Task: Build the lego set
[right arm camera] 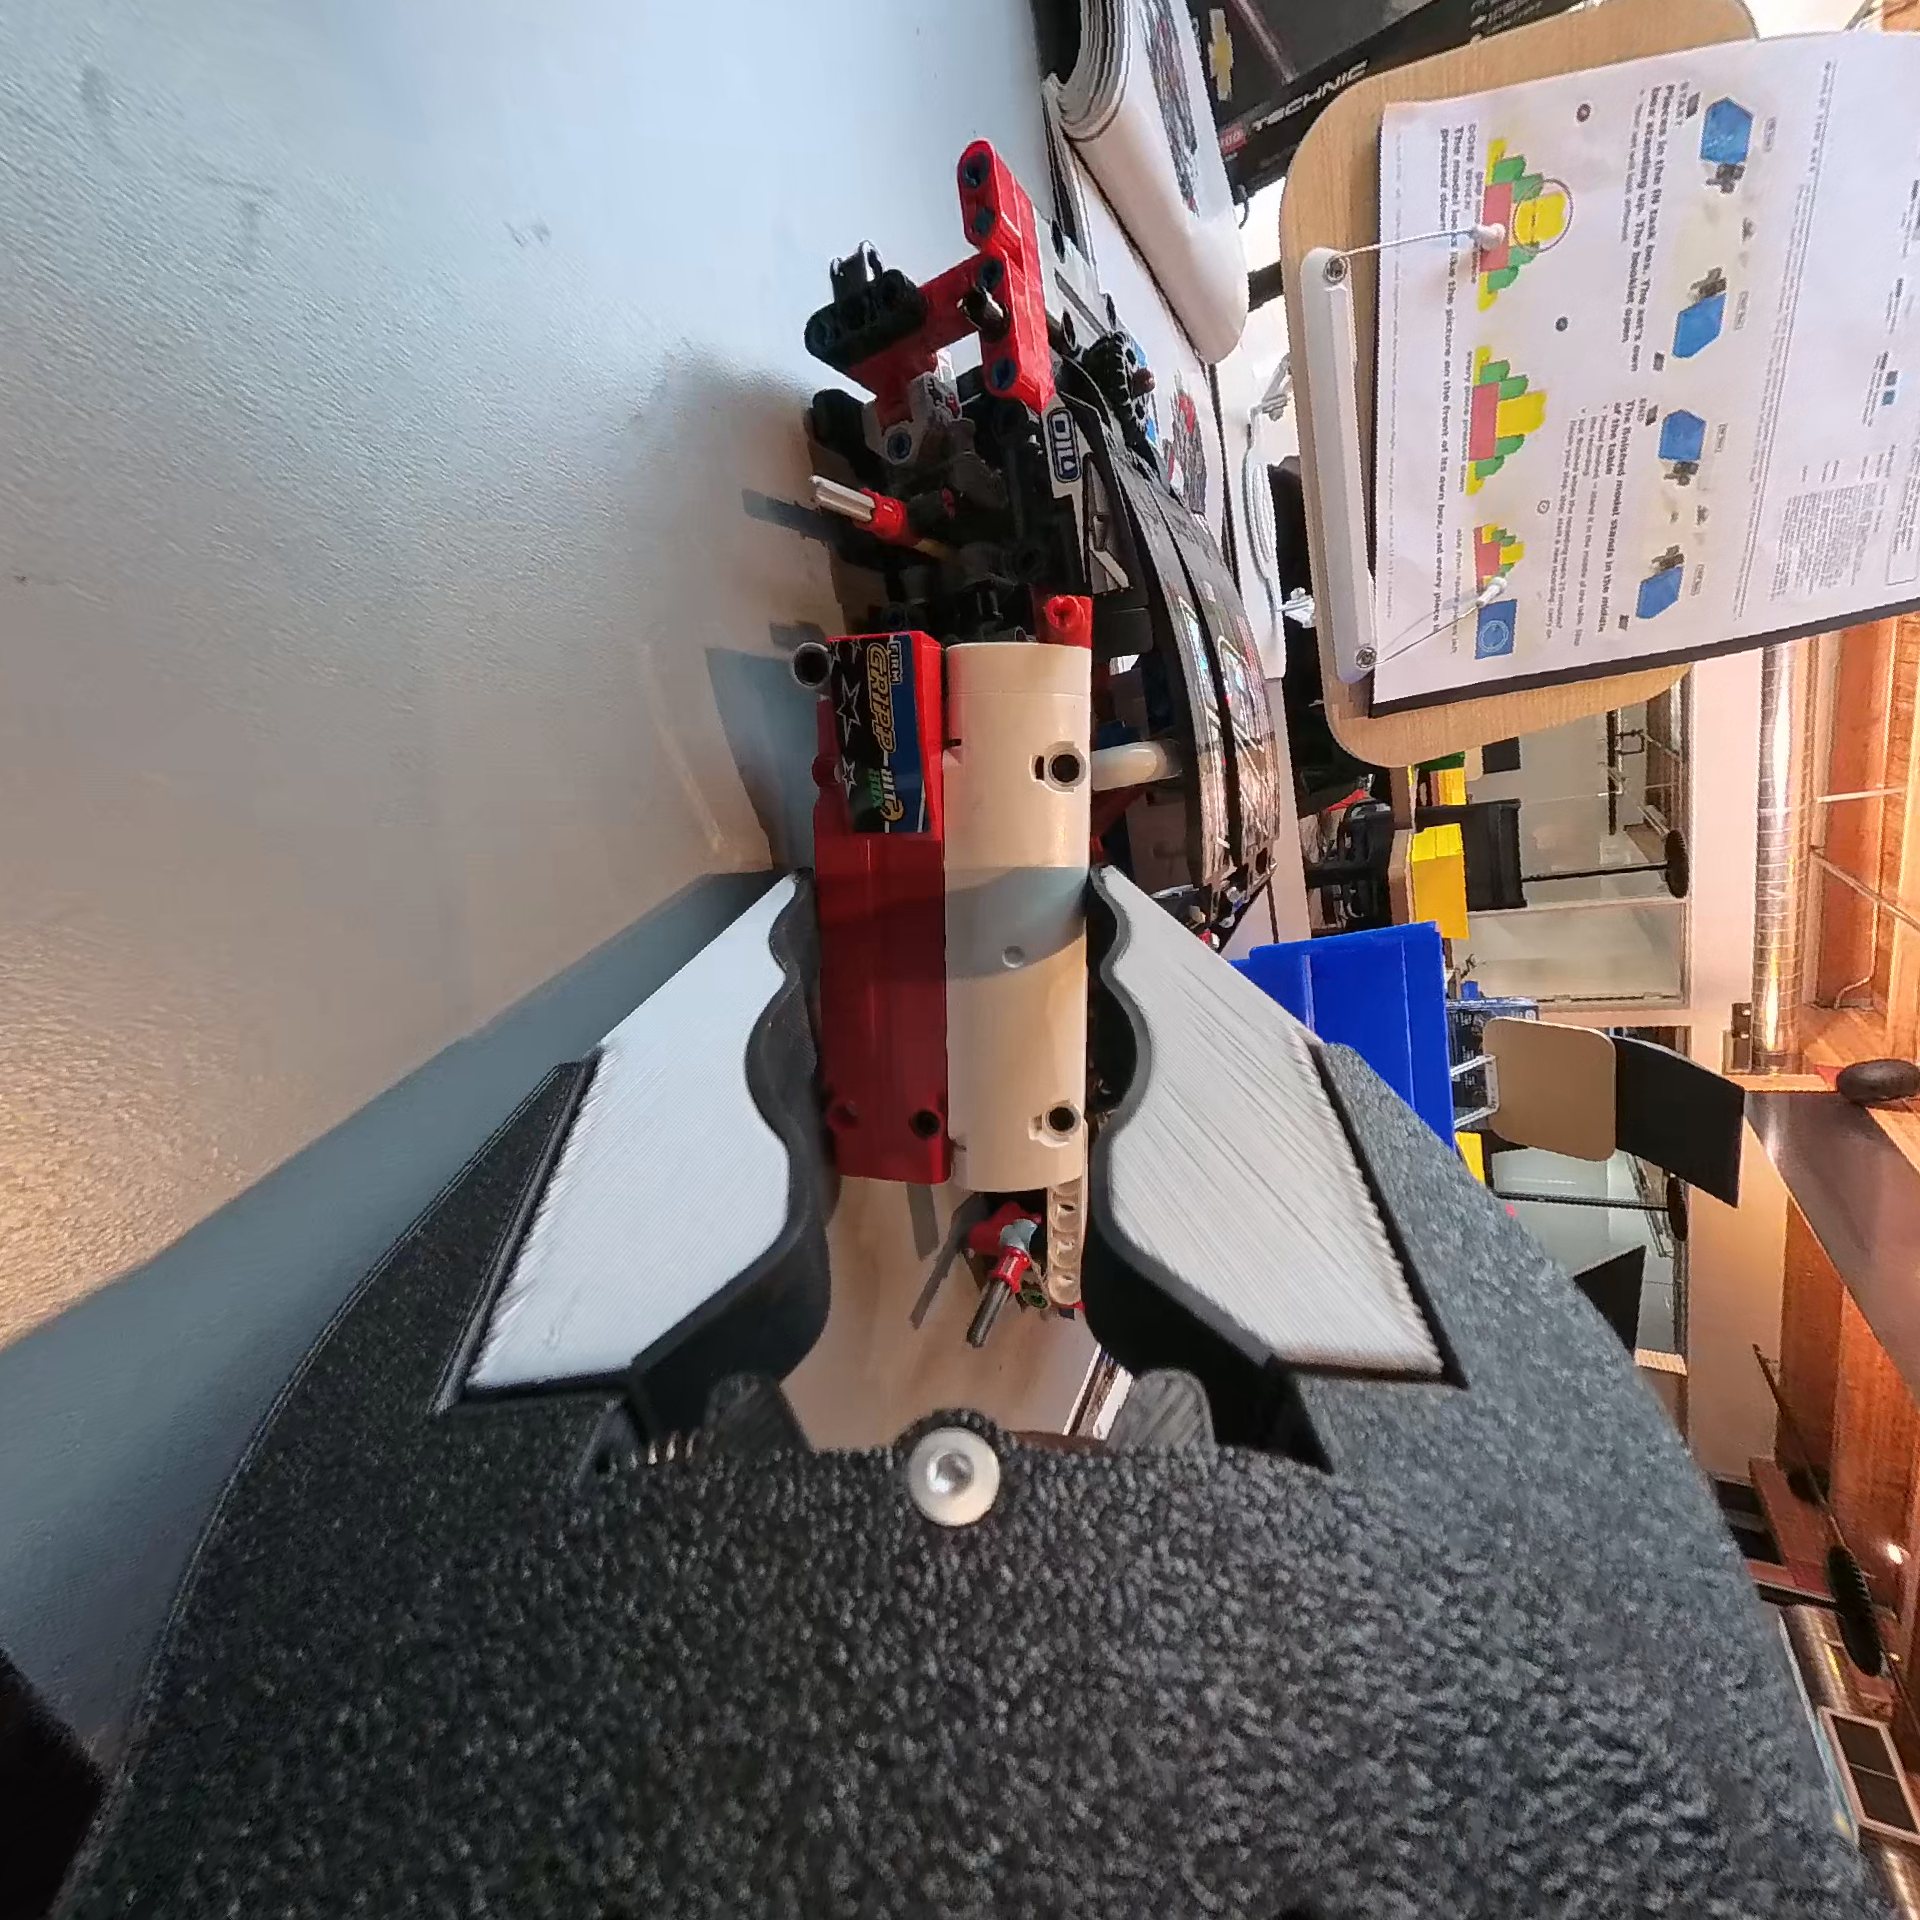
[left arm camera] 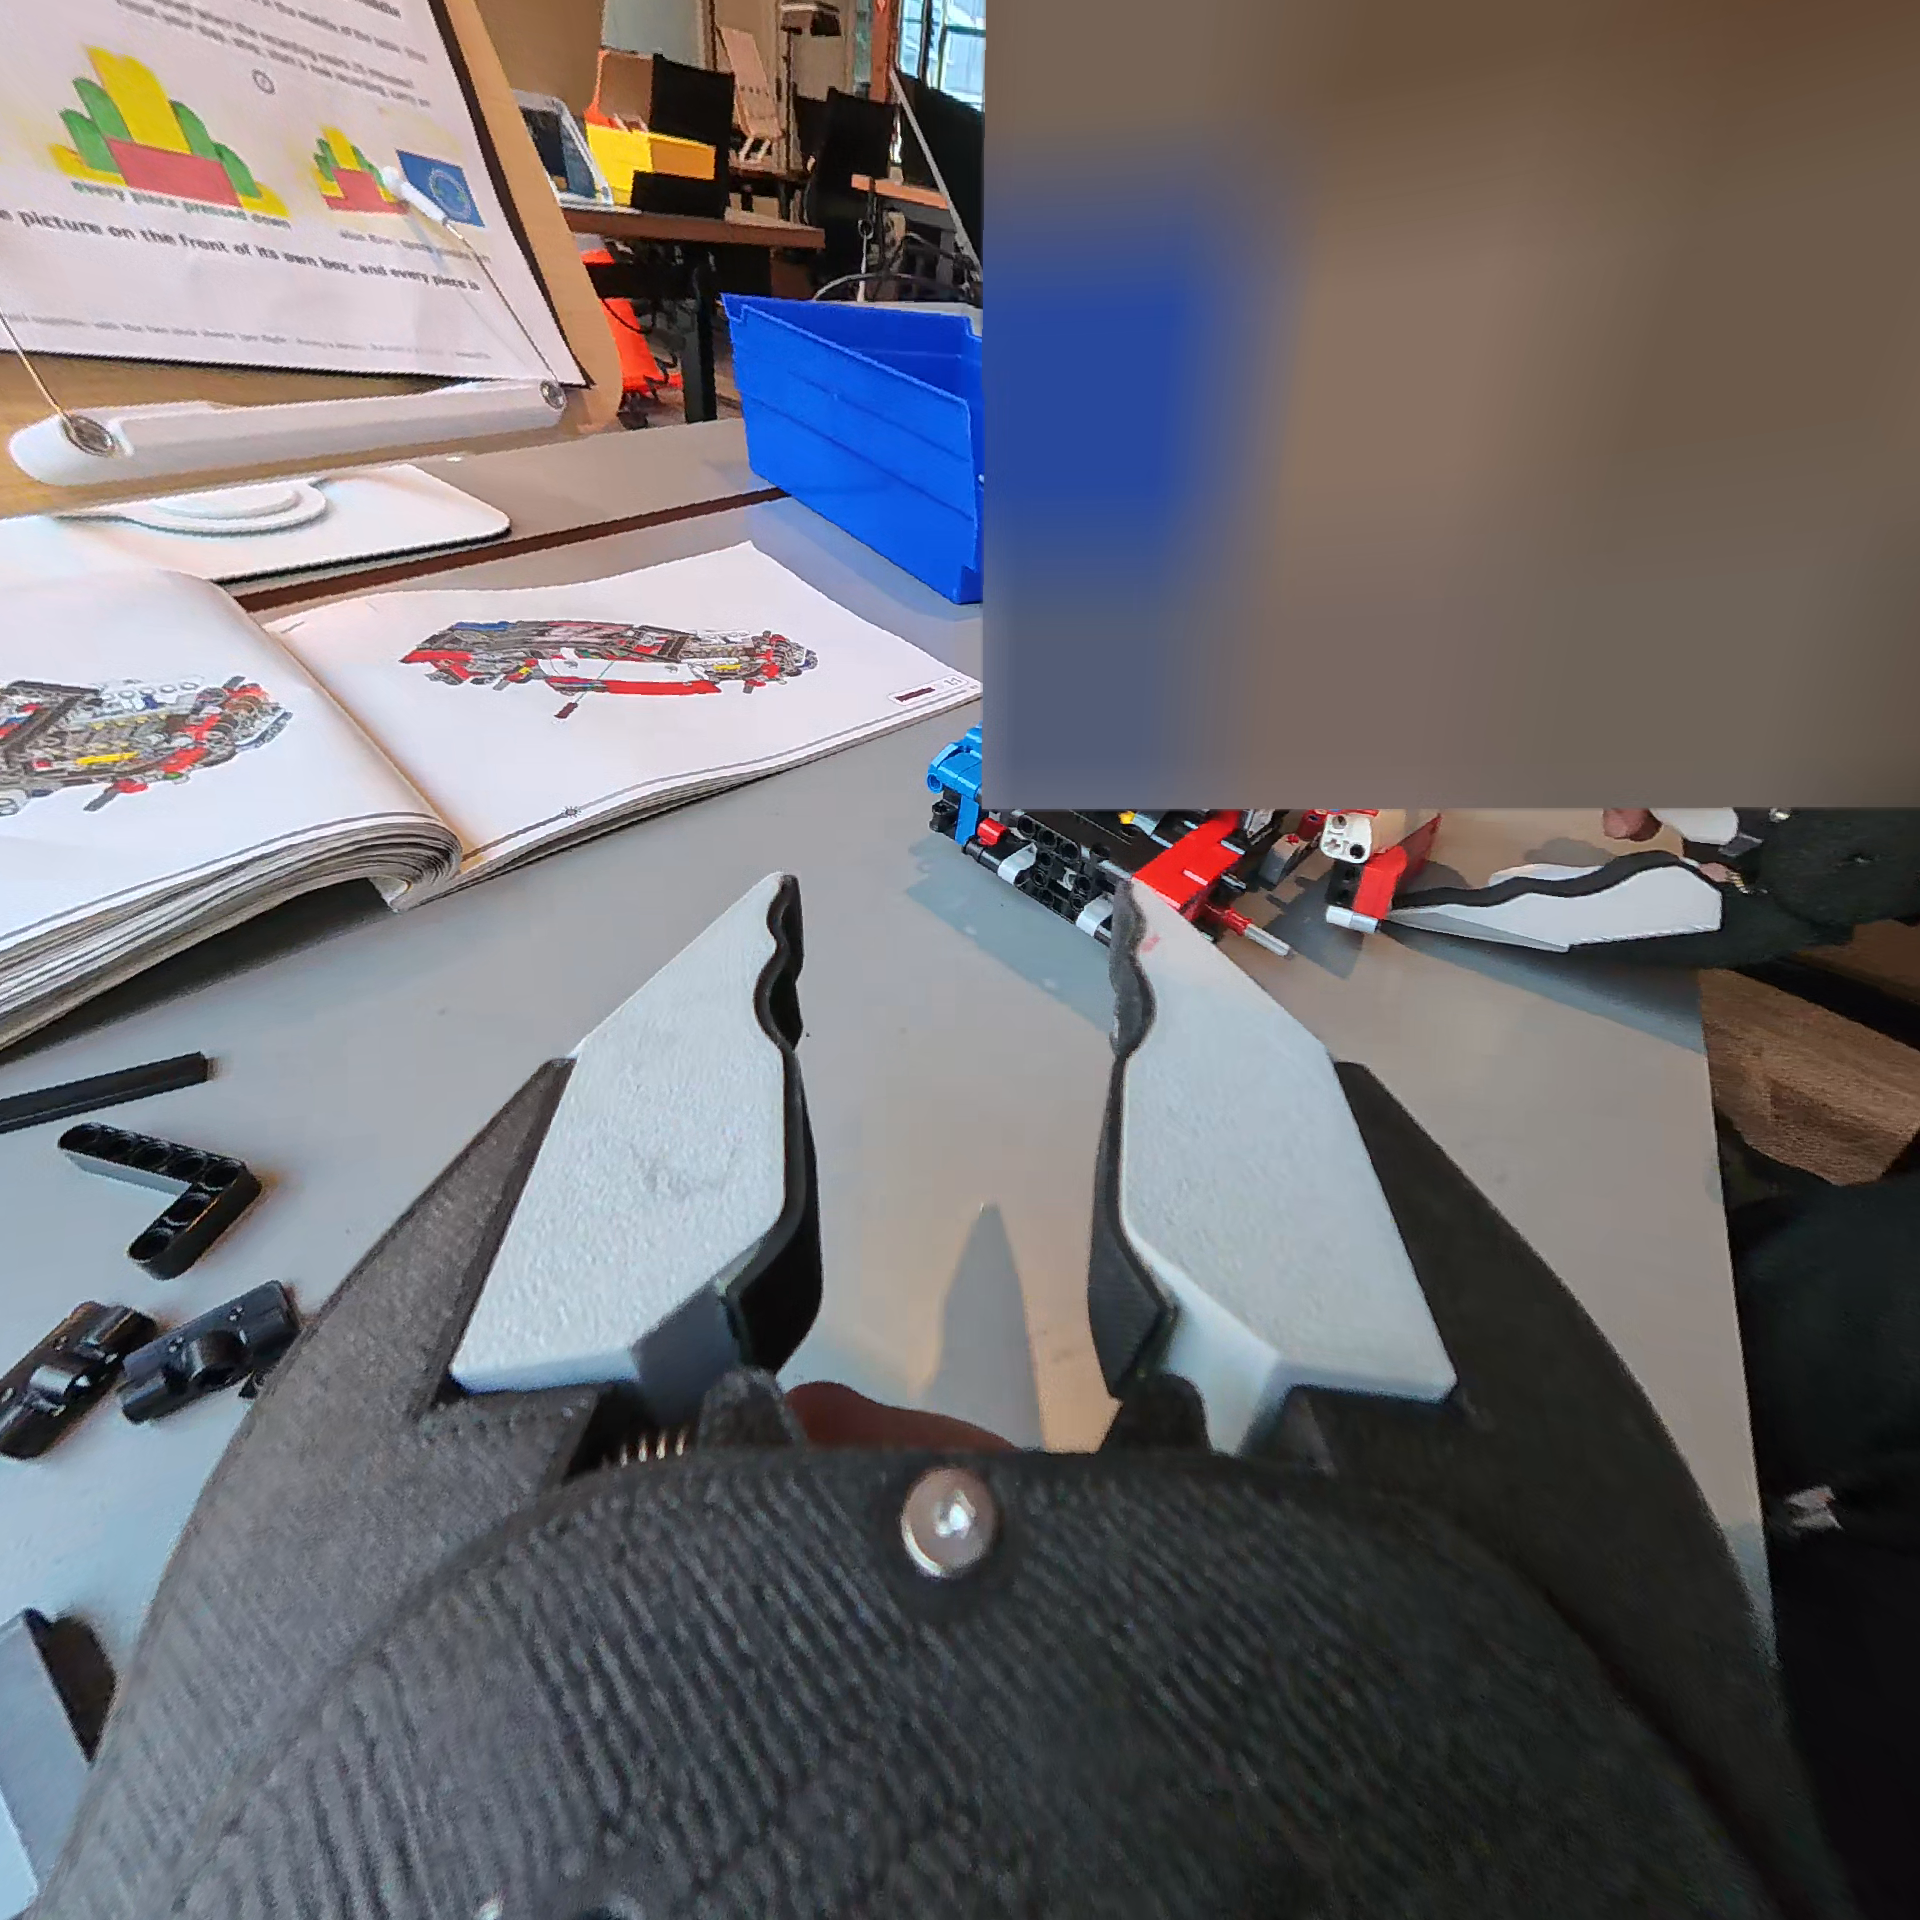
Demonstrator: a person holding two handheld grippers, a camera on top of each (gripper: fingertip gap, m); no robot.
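The partly built lego car (right arm camera: 966, 499), black and red with a blue end, lies on the grey table (right arm camera: 312, 520). My right gripper (right arm camera: 948, 904) is shut on its near end, clamping a red panel (right arm camera: 883, 987) and a white panel (right arm camera: 1018, 935) between the fingers. In the left wrist view the car (left arm camera: 1101, 862) is ahead to the right, partly hidden by a blurred patch, with the right gripper (left arm camera: 1558, 904) at its right end. My left gripper (left arm camera: 956, 914) is open and empty above the table, short of the car.
An open instruction booklet (left arm camera: 468, 727) lies at the left. Loose black pieces sit beside my left gripper: an L-shaped beam (left arm camera: 166, 1195), a thin axle (left arm camera: 104, 1091), two connectors (left arm camera: 208, 1351). A blue bin (left arm camera: 862, 436) and a stand holding a printed sheet (left arm camera: 260, 208) are behind. One gripper's finger ends stand about 20 cm off the other's. Measured from the fingertips, the thin axle (left arm camera: 104, 1091) is 15 cm or so from the left gripper and 35 cm from the right.
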